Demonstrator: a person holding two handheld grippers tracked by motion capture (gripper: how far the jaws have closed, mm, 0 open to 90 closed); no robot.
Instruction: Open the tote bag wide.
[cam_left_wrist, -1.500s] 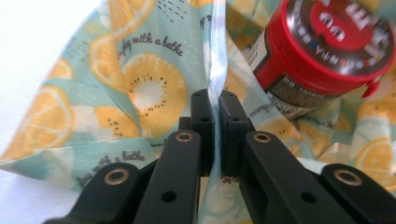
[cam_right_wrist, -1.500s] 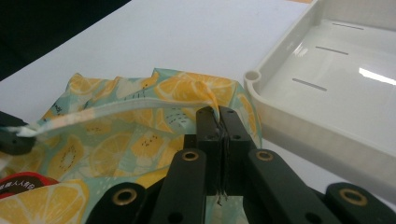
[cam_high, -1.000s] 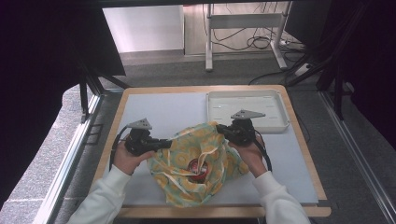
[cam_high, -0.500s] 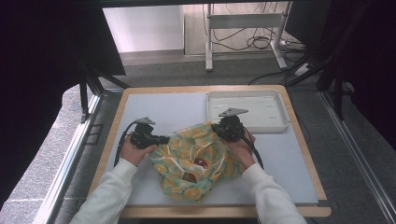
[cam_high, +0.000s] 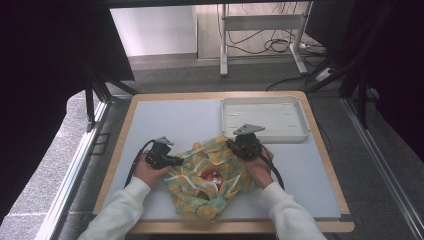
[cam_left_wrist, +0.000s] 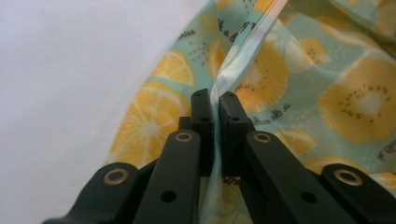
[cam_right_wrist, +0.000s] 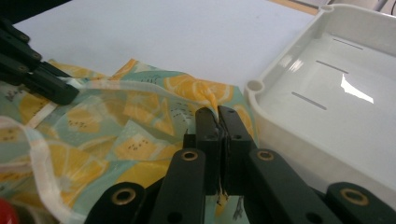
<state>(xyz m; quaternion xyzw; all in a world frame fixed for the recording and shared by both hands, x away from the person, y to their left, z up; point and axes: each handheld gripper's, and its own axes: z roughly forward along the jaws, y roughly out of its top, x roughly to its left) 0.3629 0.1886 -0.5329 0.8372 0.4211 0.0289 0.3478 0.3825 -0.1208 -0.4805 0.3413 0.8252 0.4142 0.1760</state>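
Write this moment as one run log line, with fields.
left gripper: shut on cloth ribbon | right gripper: shut on cloth edge | red thing: inside cloth | tray: empty

Looks like a lab or test room. A plain work table (cam_high: 150, 120) with a wood edge, set inside black metal frames (cam_high: 95, 92). Grey carpet floor (cam_high: 165, 75), loose cables (cam_high: 272, 45) by a white stand (cam_high: 222, 50), dark screens around.

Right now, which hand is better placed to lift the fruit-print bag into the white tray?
Right. The right gripper grips the bag edge right beside the tray; the left gripper holds its far side.
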